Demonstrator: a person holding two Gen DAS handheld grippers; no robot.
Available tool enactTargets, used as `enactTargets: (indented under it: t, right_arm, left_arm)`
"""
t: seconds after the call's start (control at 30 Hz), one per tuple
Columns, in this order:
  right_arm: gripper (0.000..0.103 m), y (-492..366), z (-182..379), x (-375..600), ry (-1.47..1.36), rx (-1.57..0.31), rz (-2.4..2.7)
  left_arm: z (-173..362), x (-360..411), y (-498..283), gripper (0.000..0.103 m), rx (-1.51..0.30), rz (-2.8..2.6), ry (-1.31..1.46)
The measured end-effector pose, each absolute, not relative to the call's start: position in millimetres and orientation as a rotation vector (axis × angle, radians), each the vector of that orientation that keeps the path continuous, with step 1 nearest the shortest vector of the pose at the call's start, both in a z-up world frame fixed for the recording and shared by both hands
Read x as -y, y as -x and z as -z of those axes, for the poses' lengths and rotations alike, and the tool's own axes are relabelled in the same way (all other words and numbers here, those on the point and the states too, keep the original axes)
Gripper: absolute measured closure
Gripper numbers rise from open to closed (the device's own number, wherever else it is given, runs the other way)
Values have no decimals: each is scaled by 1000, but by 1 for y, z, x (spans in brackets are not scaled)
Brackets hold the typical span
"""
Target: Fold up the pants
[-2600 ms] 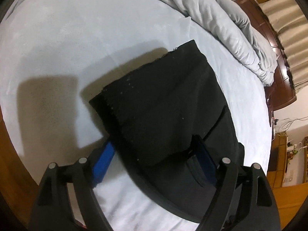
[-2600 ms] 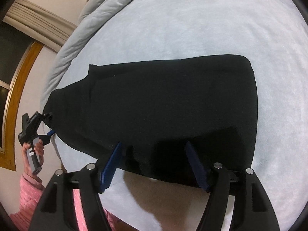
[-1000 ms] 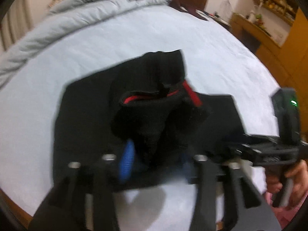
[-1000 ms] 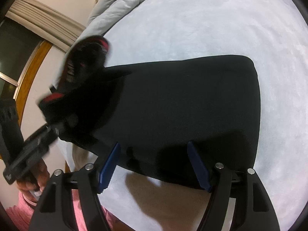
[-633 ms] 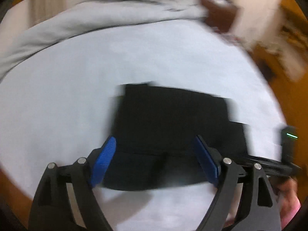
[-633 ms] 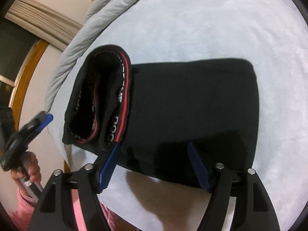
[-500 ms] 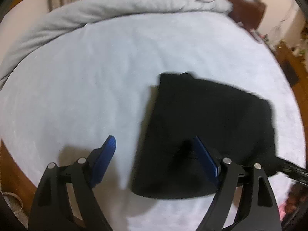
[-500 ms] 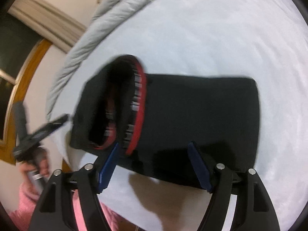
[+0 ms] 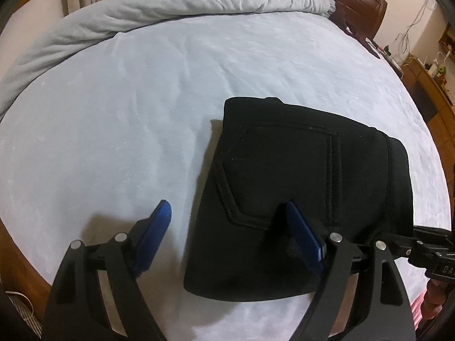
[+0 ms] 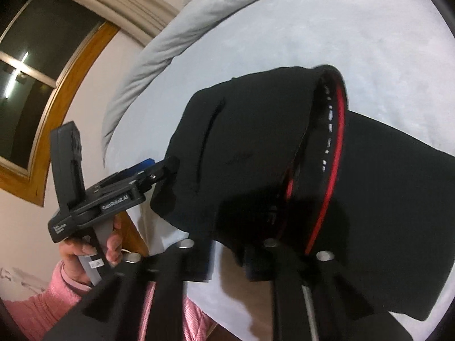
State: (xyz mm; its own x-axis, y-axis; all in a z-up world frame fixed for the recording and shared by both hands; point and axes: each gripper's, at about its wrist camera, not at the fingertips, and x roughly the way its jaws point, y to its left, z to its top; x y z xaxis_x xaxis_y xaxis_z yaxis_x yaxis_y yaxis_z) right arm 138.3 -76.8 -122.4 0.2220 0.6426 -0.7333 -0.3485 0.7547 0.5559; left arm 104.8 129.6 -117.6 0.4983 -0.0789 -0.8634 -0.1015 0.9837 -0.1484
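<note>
The black pants [image 9: 307,179] lie folded on the pale blue bed [image 9: 128,108], back pocket up. My left gripper [image 9: 227,221] is open and empty above their near left edge, blue pads spread. In the right wrist view the pants [image 10: 256,153] show a red-lined waistband [image 10: 335,147] bulging up, and the left gripper [image 10: 159,167] is at the pants' left edge. My right gripper [image 10: 227,258] is close against the pants' near edge; its fingertips are dark and blurred, so I cannot tell if it grips cloth. It shows at the right edge of the left wrist view [image 9: 426,244].
A grey duvet [image 9: 170,8] is bunched along the far side of the bed. A dark wooden headboard [image 9: 358,2] and wooden furniture [image 9: 426,91] stand at the right. A window with a wooden frame [image 10: 51,65] is left in the right wrist view. The bed's wooden edge [image 9: 17,258] runs near me.
The left gripper carried the waistband end over onto the pants, let go and drew back to the left edge. The right gripper moved in close to the pants' near edge.
</note>
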Motion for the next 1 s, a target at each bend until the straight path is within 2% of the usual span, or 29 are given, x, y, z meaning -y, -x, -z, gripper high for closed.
enactTargets:
  t: [0.13, 0.2, 0.37, 0.43, 0.5, 0.6, 0.83, 0.93, 0.97, 1.0]
  right_arm:
    - [95, -132, 115, 92, -293, -1131, -678]
    - [95, -133, 124, 98, -279, -1173, -636]
    - [93, -134, 144, 99, -281, -1226, -610]
    - [82, -132, 136, 104, -295, -1202, -617]
    - [40, -131, 127, 113, -323, -1182, -606]
    - [28, -132, 120, 132, -348, -1154, -548]
    - [21, -161, 159, 133, -487, -1272, -525]
    - [18, -167, 168, 127, -524, -1257, -540]
    - [22, -168, 168, 123, -528, -1250, -548]
    - [34, -170, 168, 118, -533, -1245, -575]
  left_arm:
    - [114, -131, -104, 18, -1033, -33, 174]
    - [115, -131, -104, 13, -1032, -25, 179]
    - [122, -124, -107, 14, -1057, -16, 160]
    - [119, -125, -105, 14, -1053, -7, 167]
    - [114, -128, -105, 14, -1044, -6, 164]
    - [109, -133, -104, 14, -1033, 1, 185]
    - [119, -130, -104, 14, -1081, 25, 219]
    - [122, -129, -104, 13, -1091, 37, 225]
    - [123, -129, -104, 13, -1091, 38, 230]
    - [123, -131, -104, 13, -1093, 39, 240]
